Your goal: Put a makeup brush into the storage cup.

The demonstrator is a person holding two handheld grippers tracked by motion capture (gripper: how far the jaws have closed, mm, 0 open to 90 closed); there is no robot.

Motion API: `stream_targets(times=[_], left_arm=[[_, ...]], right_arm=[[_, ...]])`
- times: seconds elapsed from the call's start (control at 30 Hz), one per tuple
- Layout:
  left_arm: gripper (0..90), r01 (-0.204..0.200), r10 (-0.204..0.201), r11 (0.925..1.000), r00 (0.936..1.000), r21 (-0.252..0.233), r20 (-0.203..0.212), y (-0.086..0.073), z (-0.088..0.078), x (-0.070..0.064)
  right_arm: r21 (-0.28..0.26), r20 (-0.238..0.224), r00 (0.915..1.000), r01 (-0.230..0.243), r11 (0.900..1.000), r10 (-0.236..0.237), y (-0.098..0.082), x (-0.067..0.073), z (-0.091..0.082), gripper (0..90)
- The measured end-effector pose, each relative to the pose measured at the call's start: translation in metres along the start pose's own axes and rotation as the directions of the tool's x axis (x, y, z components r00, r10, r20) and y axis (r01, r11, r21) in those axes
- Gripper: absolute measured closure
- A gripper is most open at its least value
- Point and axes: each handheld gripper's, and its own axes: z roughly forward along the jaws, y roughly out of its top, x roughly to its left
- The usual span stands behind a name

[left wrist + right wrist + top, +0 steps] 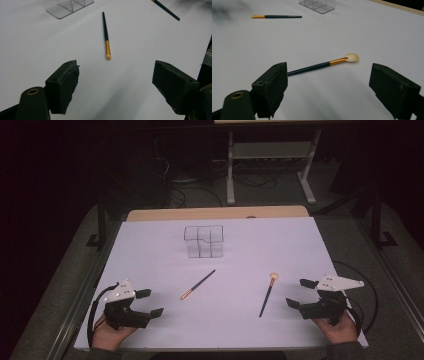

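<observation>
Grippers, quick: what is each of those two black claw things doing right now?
Left gripper: open, empty, short of the small gold-banded dark makeup brush.
Right gripper: open, empty, near the fluffy-tipped dark makeup brush.

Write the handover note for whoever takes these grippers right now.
Left gripper: open, holding nothing, near the table's left front corner.
Right gripper: open, holding nothing, at the right front.
Small-tipped brush: flat on the table, left of centre, tip toward the person.
Fluffy-tipped brush: flat, right of centre, tip away from the person.
Clear divided holder: farther back, nothing in it.
Done: nothing yet. Left: probably pick up each brush and stand it in the holder.
</observation>
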Motion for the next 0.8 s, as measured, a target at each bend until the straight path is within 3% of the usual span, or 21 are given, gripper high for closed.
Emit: stream_targets(times=[0.1,0.43,0.67,0.8], left_arm=[[21.2,-0.011,0.011,0.9999,0.9999,0.006,0.007,0.006,0.003,0.000],[21.4,0.024,-0.025,0.9993,0.9989,0.028,0.040,0.023,0.018,0.006],[24.1,-0.013,0.011,0.9984,0.9993,0.055,0.036,0.040,0.024,0.009],[24.6,0.002,-0.005,0.9984,0.9990,0.056,0.045,0.045,0.028,0.011]], right_arm=[[-0.003,0.002,1.0000,0.004,1.000,-0.004,0.001,0.000,-0.001,14.3],[-0.003,0.001,1.0000,0.006,1.000,-0.006,0.002,-0.001,-0.001,13.8],[0.000,0.003,1.0000,0.006,1.000,-0.006,0.002,-0.001,-0.002,13.8],[0.005,-0.001,1.0000,0.008,1.000,-0.008,0.002,-0.001,-0.001,13.8]])
